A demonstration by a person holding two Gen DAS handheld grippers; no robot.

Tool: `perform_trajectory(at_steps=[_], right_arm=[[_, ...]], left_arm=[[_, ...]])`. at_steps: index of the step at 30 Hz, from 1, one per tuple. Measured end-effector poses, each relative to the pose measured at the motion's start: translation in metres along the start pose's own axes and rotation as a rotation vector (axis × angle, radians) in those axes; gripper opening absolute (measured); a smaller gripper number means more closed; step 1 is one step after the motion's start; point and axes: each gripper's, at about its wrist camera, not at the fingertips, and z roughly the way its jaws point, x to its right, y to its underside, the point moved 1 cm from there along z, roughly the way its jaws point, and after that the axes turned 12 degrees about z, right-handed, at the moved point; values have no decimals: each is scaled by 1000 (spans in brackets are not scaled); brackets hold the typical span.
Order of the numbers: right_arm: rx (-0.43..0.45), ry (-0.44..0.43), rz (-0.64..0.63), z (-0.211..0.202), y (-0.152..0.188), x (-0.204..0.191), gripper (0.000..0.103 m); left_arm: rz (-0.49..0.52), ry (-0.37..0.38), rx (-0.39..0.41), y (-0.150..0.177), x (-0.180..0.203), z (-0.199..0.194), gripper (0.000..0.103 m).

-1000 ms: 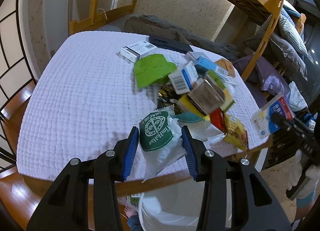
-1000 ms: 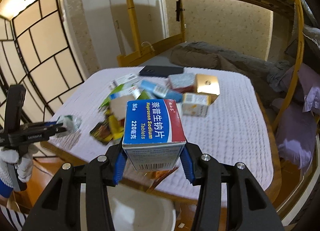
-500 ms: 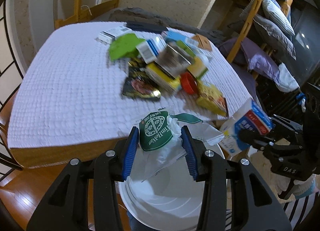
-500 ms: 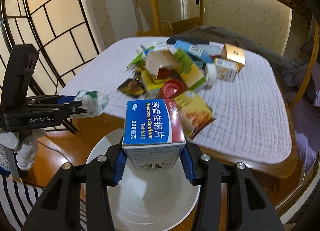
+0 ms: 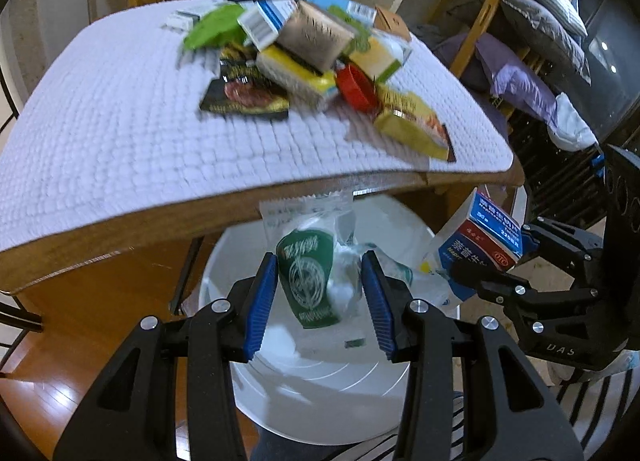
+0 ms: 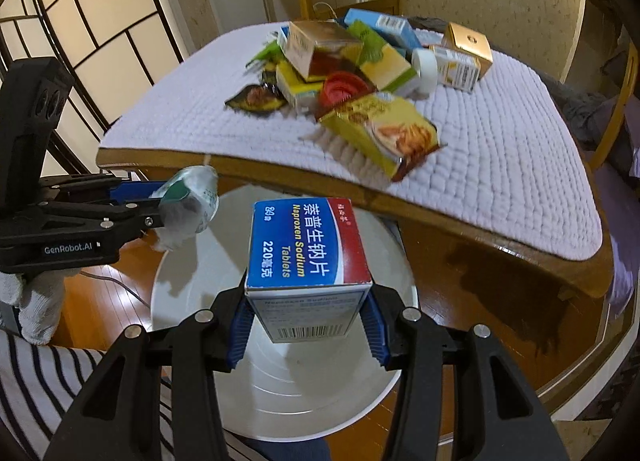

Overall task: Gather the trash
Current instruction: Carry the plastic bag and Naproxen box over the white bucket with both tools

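Trash pile (image 5: 320,57) on table (image 5: 100,149); bin (image 5: 320,401) below its edge

One white bin (image 6: 192,261) sits below the table edge. Two grippers show, the left gripper (image 5: 320,301) with one green-and-clear wrapper (image 5: 308,281), the right gripper (image 6: 306,331) with one blue-and-red medicine box (image 6: 306,249). On the table (image 6: 520,181) lie one red lid (image 6: 340,89), one gold box (image 6: 468,43), one black packet (image 5: 244,95); the remaining boxes overlap too much to count.
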Motion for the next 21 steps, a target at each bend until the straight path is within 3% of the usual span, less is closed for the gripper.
perform_trajectory(at_steps=[10, 21], right_arm=[[-32, 13, 26, 22, 10, 6, 47], [-34, 16, 18, 23, 12, 4, 47]], left_arm=[[-16, -9, -34, 7, -2, 23, 38], [-9, -16, -44, 10, 1, 31, 36]])
